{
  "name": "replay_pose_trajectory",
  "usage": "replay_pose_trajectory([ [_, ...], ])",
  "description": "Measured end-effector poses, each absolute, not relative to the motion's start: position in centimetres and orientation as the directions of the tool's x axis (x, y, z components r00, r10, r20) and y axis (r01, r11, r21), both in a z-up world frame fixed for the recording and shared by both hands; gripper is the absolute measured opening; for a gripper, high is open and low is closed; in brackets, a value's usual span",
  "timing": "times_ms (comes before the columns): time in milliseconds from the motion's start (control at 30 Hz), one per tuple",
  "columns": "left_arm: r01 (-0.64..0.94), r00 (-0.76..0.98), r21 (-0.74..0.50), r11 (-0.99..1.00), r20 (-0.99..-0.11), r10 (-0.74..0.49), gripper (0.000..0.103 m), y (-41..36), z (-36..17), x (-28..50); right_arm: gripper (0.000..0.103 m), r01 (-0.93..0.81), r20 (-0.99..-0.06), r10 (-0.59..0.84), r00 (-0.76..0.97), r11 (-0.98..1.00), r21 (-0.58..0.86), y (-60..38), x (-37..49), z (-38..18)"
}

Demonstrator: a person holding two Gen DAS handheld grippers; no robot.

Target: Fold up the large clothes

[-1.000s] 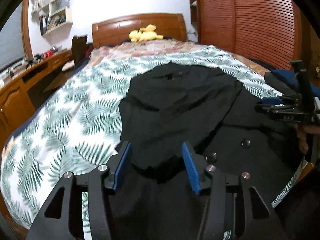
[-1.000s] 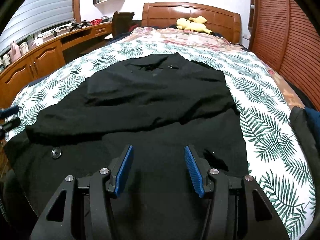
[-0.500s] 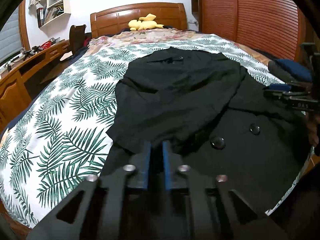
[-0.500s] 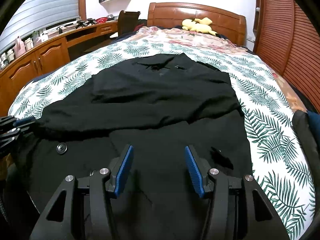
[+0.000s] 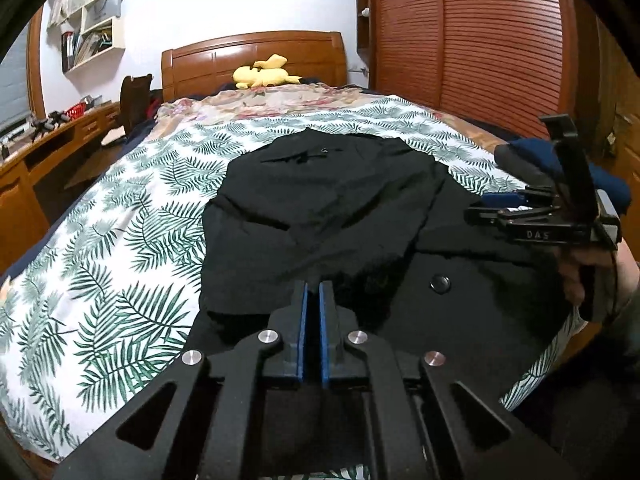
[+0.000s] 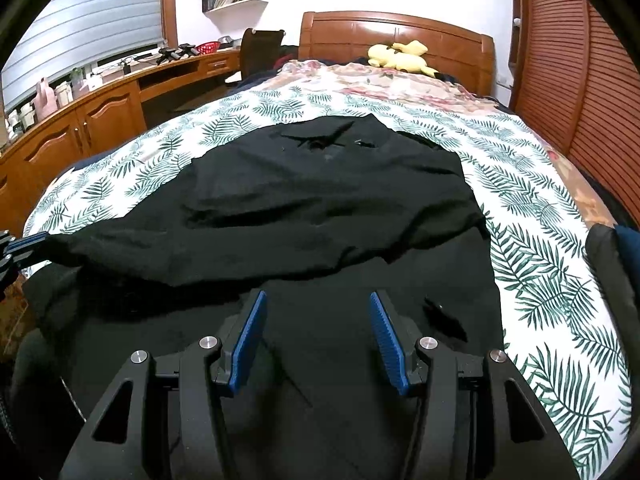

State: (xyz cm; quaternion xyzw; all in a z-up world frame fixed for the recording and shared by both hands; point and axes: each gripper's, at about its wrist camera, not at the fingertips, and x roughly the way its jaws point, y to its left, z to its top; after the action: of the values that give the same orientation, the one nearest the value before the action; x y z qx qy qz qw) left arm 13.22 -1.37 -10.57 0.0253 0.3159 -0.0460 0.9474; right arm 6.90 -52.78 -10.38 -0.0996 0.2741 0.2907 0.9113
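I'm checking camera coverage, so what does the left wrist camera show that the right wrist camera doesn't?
Only the left wrist view shows the left tongs from behind, shut on the black coat's fold, the right tongs side-on with the hand holding them, and a coat button.

Only the right wrist view shows the right tongs from behind, open above the coat, the window blind and the cabinet doors.

Both show the coat, leaf-print bedspread, headboard and yellow plush toy.

A home bedroom: a bed [image 6: 540, 216] with wooden headboard [image 6: 396, 36] mid-frame, plush toy [image 6: 400, 56], desk [image 6: 100, 108] at left.
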Motion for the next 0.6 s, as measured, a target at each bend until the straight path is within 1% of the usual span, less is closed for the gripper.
replay_pose_trajectory([
  [133, 0.083, 0.816, 0.077, 0.994, -0.578, -0.023, 0.006, -1.6, -10.4, 13.0, 0.055, -0.585, -0.560, 0.475, 0.679, 0.811, -0.023, -52.5, 6.9, -10.5],
  [167, 0.087, 0.818, 0.075, 0.993, -0.574, -0.029, 0.009, -1.5, -10.3, 13.1, 0.055, -0.586, -0.560, 0.475, 0.679, 0.810, -0.023, -52.4, 6.9, -10.5],
  [200, 0.091, 0.821, 0.068, 0.994, -0.570, -0.036, 0.022, -1.4, -10.2, 13.0, 0.055, -0.587, -0.561, 0.475, 0.678, 0.810, -0.023, -52.3, 6.9, -10.5],
  [233, 0.092, 0.824, 0.056, 0.994, -0.565, -0.045, 0.032, -1.2, -10.1, 13.0, 0.055, -0.587, -0.562, 0.475, 0.677, 0.809, -0.024, -52.3, 6.9, -10.5],
  [300, 0.097, 0.829, 0.037, 0.995, -0.556, -0.060, 0.067, -0.7, -10.0, 12.9, 0.055, -0.588, -0.562, 0.476, 0.677, 0.808, -0.024, -52.1, 6.8, -10.5],
  [367, 0.095, 0.834, 0.023, 0.995, -0.548, -0.067, 0.086, -0.3, -10.1, 12.7, 0.055, -0.589, -0.564, 0.475, 0.675, 0.808, -0.025, -51.9, 6.8, -10.6],
  [600, 0.061, 0.802, 0.048, 0.997, -0.597, -0.021, 0.086, 0.9, -11.6, 12.8, 0.055, -0.596, -0.574, 0.473, 0.668, 0.803, -0.032, -51.5, 7.0, -10.9],
])
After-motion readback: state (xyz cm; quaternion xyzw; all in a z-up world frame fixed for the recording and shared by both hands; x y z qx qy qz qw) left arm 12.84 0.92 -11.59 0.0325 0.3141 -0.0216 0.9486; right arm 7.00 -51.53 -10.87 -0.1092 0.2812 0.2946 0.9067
